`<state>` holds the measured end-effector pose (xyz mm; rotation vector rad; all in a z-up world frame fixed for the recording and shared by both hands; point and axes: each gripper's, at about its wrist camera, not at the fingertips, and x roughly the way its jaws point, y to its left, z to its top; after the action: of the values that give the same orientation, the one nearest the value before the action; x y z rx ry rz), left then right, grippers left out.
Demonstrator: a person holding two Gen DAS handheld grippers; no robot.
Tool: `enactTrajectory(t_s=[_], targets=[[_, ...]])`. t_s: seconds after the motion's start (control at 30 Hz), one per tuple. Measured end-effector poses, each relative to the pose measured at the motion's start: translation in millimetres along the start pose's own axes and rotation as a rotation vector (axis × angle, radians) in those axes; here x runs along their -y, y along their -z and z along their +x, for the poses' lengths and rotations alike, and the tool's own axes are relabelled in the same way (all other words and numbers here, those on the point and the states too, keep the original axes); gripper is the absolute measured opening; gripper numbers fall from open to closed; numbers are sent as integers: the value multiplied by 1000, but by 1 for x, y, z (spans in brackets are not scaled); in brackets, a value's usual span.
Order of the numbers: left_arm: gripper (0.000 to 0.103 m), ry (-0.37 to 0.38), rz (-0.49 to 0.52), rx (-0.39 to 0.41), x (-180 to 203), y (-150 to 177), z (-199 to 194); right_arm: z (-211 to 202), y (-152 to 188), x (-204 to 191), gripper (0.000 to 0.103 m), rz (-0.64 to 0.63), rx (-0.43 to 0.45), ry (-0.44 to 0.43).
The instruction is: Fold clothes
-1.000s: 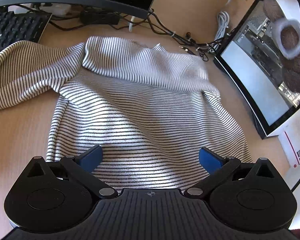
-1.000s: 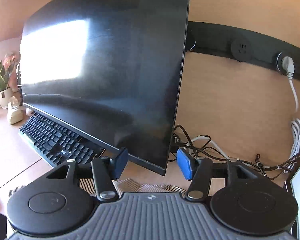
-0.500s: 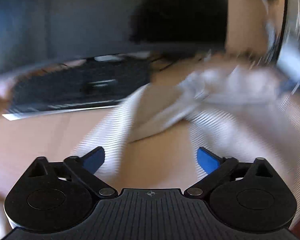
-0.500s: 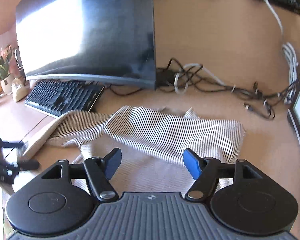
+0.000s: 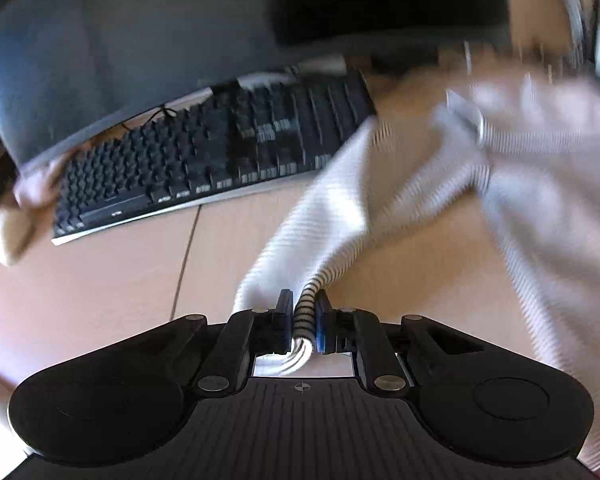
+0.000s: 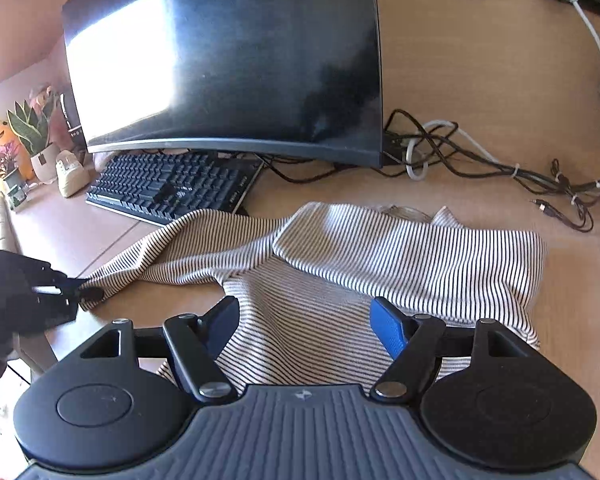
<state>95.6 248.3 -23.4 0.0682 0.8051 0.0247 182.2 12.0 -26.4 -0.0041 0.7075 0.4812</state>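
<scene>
left tool (image 5: 303,318): swung left, now clamped on striped garment (image 6: 400,248) sleeve end | right tool (image 6: 306,322): tipped down, spread wider

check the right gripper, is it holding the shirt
No, the right gripper hangs open above the striped shirt, its fingers spread apart.

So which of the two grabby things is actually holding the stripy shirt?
The left gripper: its jaws are shut on a sleeve end of the black-and-white striped shirt. The right gripper hangs open above it.

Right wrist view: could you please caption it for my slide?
Open right gripper above striped beige shirt; left gripper pinches its sleeve.
</scene>
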Motion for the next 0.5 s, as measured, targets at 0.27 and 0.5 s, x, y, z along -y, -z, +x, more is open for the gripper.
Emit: enactTrajectory(t_s=[0.27,0.5], targets=[[11,240,-171,153,12,-64,-30,-6,-4,-1,77,-14,24,9],[9,424,-97,209,106,-126,-18,-19,4,23,78,47,48,54]])
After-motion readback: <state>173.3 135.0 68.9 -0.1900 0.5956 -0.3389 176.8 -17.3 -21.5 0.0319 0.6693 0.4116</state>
